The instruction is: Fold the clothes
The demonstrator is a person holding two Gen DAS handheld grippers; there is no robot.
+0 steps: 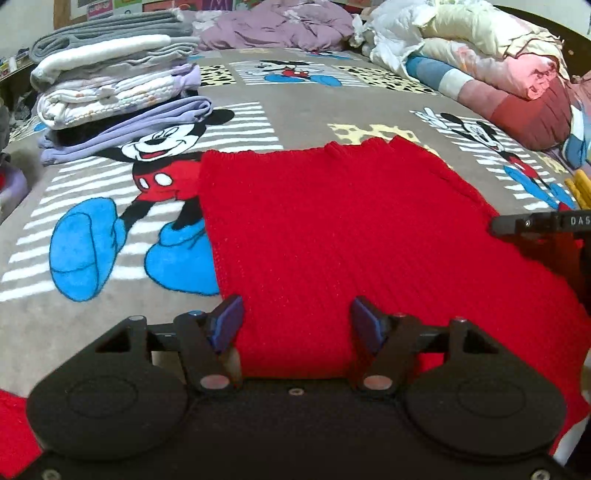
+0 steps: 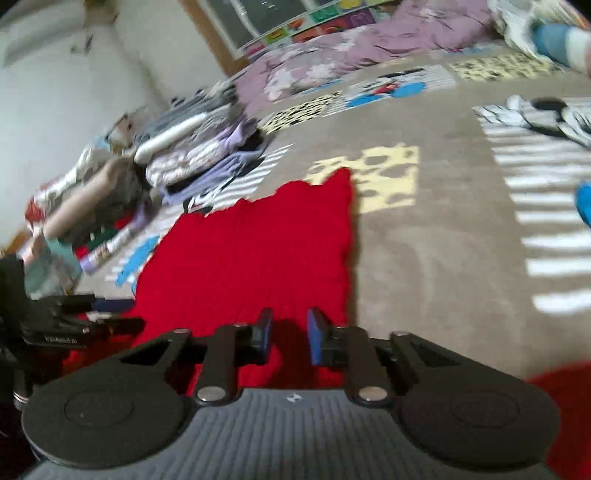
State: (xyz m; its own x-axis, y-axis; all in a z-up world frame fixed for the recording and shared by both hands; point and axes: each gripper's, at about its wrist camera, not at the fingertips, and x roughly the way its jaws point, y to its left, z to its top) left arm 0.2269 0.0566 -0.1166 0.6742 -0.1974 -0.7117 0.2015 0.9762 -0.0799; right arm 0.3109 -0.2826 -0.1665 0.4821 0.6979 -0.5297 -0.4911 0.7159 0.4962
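Red sweater (image 1: 332, 229) lies flat on the bed straight ahead of both tools, long axis running away from me, near hem under my left tool (image 1: 297, 323), jaws apart and empty, right tool (image 2: 290, 334) nearly closed, gripping nothing.

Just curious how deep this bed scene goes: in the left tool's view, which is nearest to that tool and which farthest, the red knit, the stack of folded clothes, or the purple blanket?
1. Red knit, directly ahead.
2. Folded stack, far left.
3. Purple blanket, at the back.
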